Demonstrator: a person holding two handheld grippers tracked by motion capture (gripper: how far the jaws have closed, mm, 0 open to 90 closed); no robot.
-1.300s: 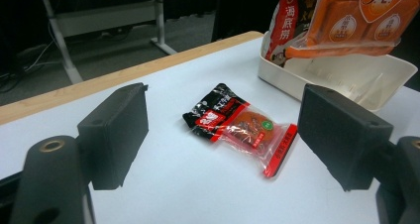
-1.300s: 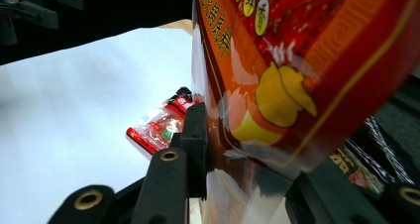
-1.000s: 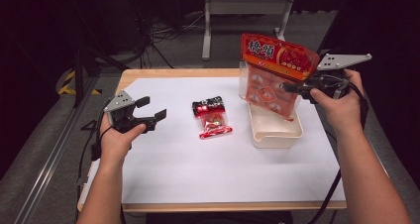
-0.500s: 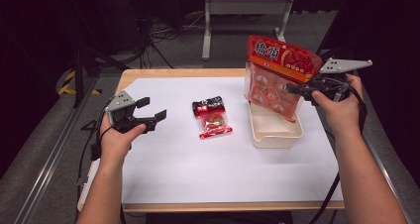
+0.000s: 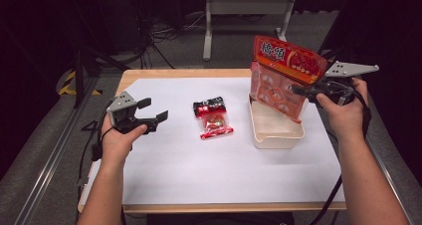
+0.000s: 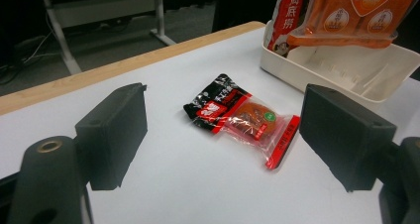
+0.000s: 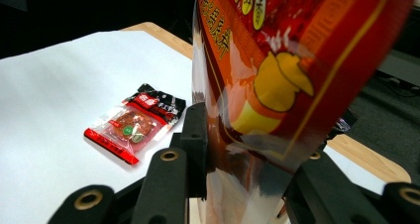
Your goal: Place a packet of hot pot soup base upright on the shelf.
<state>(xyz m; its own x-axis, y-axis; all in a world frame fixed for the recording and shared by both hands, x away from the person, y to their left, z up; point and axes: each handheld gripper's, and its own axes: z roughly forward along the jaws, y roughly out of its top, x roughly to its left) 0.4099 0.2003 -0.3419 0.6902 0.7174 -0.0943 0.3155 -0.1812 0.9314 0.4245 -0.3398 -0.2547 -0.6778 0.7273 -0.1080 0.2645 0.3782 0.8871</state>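
Right now my right tool (image 5: pixel 298 90) is clamped on the big orange bag (image 5: pixel 283 75). Its two black jaws pinch the bag from both sides, near the bag's edge. The bag hangs upright in the air, just above the cream tray (image 5: pixel 276 138) at the right side of the worktop (image 5: pixel 199 175). The bag's bottom edge sits low over the tray, maybe a bit inside it; I cannot tell if it touches.

I think the job now is moving this bag, either down into the tray or up out of it. To do it well, I should keep my grip firm so the slippery bag does not slide out. I should move slowly and keep the bag straight, so its bottom corner does not catch on the tray wall and tip the tray.

My right hand (image 5: pixel 343 108) is lifted up, with the tool pointing sideways toward the middle of the worktop. My left tool (image 5: pixel 152 110) waits low over the left side, jaws wide apart and holding nothing. It points at the small red snack pack (image 5: pixel 213 117), which lies flat in the middle of the white sheet, well apart from my left hand (image 5: pixel 119 138).
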